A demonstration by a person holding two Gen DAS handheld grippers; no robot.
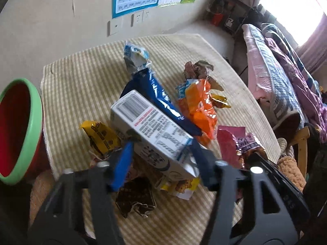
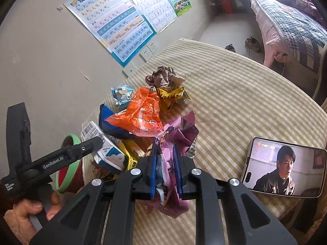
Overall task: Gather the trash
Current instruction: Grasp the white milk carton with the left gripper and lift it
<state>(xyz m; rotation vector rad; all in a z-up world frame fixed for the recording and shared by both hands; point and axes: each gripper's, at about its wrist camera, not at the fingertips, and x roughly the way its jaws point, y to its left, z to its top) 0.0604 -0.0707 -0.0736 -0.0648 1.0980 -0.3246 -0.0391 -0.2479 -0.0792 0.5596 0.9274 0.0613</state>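
Left wrist view: left gripper is clamped, jaws partly apart, on a white carton at the near middle of the striped table.
Trash: blue bag and orange bag lie just beyond.
Bin: red, green-rimmed, far left.
Right wrist view: right gripper pinches a pink wrapper, jaws almost together.
Phone: lying near right.

It was a lived-in bedroom in a home. A bed heaped with quilted blankets stood against the window, where pink curtains hung. Children's learning posters were stuck on the plain wall above sockets. Shoes lay on the floor, and a checked cloth covered the tabletop.
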